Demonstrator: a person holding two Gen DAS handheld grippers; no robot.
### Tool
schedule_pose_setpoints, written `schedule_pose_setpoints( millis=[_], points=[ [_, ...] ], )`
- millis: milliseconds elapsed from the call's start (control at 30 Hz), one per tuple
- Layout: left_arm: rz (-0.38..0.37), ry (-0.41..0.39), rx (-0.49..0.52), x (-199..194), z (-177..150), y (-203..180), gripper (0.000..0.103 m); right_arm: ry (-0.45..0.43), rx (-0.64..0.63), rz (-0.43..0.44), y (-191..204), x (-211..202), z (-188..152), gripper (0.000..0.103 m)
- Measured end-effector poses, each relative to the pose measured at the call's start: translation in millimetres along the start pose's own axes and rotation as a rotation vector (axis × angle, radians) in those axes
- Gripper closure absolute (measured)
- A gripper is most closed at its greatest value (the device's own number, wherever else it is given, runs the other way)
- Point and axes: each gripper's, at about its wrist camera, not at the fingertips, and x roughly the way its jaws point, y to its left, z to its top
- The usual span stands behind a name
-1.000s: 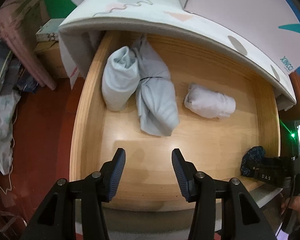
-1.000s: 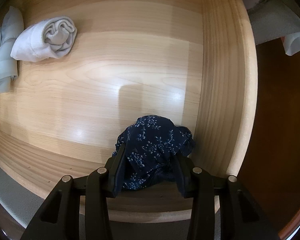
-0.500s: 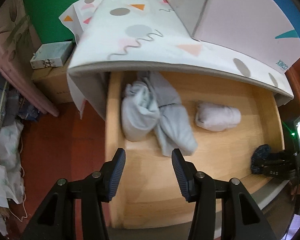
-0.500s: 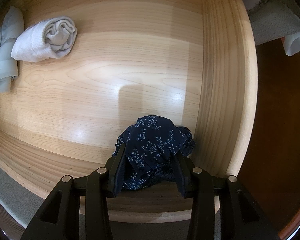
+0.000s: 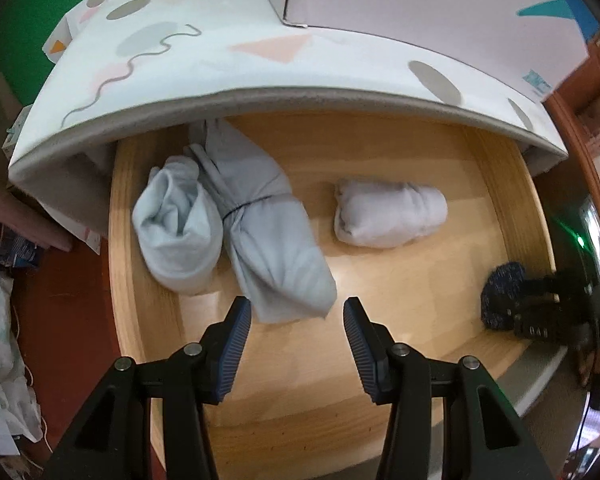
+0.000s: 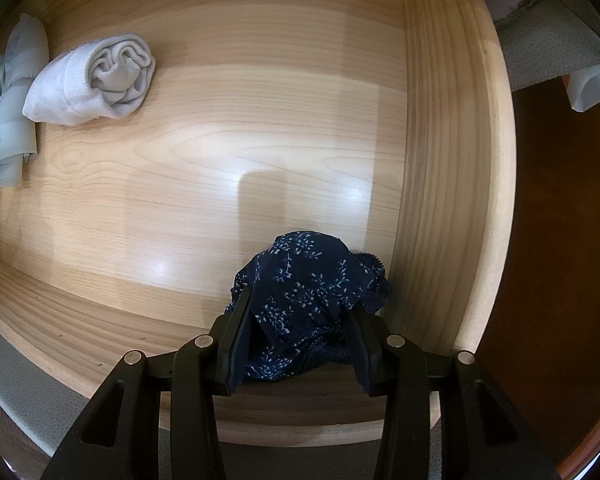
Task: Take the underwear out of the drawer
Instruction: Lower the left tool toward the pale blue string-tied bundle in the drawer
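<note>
One wooden drawer (image 6: 452,168) stands open under a patterned mat (image 5: 188,60). Three pale rolled bundles show in the left view, two light-blue ones (image 5: 180,224) side by side, one white roll (image 5: 388,218) apart; the right view clips the blue ones. Left gripper (image 5: 298,332) hangs parted, empty. Right gripper (image 6: 300,320) pinches the navy floral underwear (image 6: 304,280) in the drawer's front right corner.

1. Left wrist view is smeared with motion blur, worst on the pale grey rolled cloths (image 5: 236,224).
2. Right wrist view is sharp; soft glare patches on the light wooden drawer floor (image 6: 228,184).
3. Heavy fisheye bending, with dark corners in both.
</note>
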Motion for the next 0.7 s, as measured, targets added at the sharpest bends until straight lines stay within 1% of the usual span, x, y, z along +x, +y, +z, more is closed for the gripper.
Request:
schedule_pose_setpoints(
  millis=[133,200,267,467,600,667,700],
  points=[
    [-0.008,0.008,-0.024,7,11,-8,0.054,-0.001,0.001,0.003,0,0,0,0.063],
    [0.025,0.015,-0.029,11,18,-12,0.054,-0.004,0.002,0.007,0,-1,0,0.063],
    [0.028,0.022,-0.044,14,24,-13,0.054,-0.007,0.003,0.013,-1,2,1,0.063],
    [0.075,0.030,-0.092,24,38,-13,0.054,-0.010,0.008,0.019,0,3,2,0.062],
    [0.133,0.053,-0.120,36,43,-15,0.054,-0.009,0.007,0.019,0,2,2,0.062],
    [0.175,0.063,-0.131,39,44,-15,0.054,-0.010,0.007,0.019,0,2,2,0.062],
    [0.183,0.070,-0.132,41,45,-15,0.054,-0.010,0.007,0.019,0,2,2,0.062]
  ],
)
